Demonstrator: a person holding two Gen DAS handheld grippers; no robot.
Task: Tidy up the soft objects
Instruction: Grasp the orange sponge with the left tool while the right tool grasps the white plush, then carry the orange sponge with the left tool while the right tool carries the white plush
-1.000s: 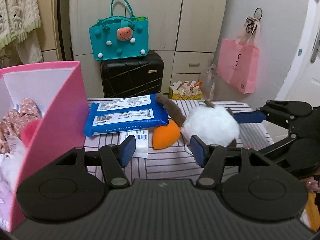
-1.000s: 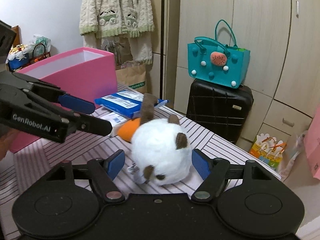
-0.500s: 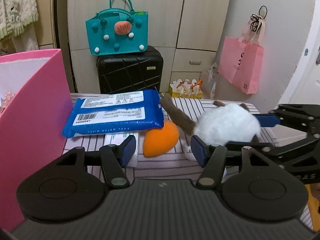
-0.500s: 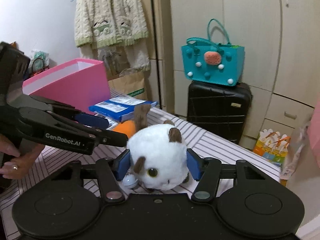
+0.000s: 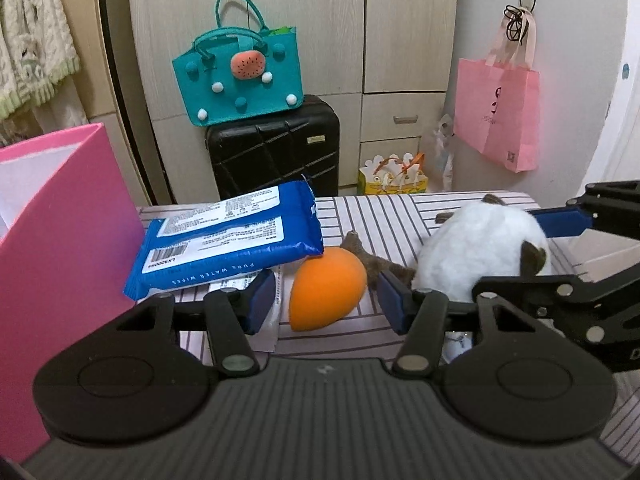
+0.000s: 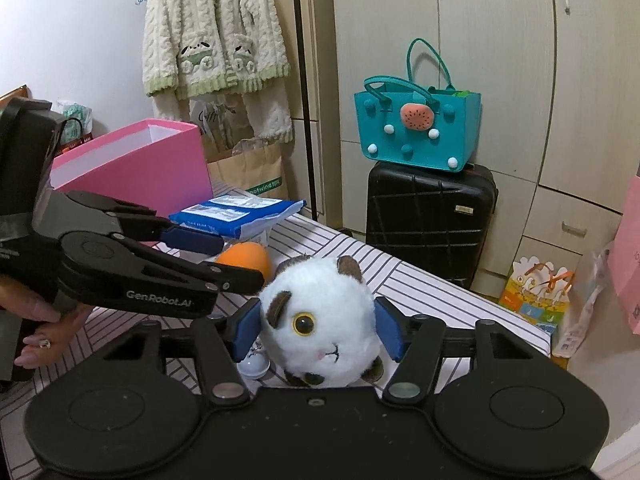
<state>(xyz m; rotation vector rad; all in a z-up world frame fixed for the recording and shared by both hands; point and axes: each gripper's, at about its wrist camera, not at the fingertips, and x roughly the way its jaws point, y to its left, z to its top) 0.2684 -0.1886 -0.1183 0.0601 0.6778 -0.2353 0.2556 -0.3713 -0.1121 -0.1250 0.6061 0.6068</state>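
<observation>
My right hand-held gripper [image 6: 316, 330] has the white plush cat [image 6: 320, 320] squarely between its blue pads, both against the fur, and the jaws are easing open a touch even so. It's a round, fluffy ball, surely light and squashy, so I'd pinch across the widest part of the body, not the brown tail or ears, which would just flop.

My left hand-held gripper [image 5: 326, 300] is half open and closing, with the orange sponge egg [image 5: 326, 294] between its pads but not yet pressed. It should be featherlight and springy, and smooth enough to squirt out, so I'd take it across the fat middle.

Both lie on the striped tabletop [image 5: 372, 216]. Just behind the egg sits the blue pack of wipes [image 5: 228, 240], and at far left the pink box [image 5: 60, 240], my likely drop-off.
</observation>
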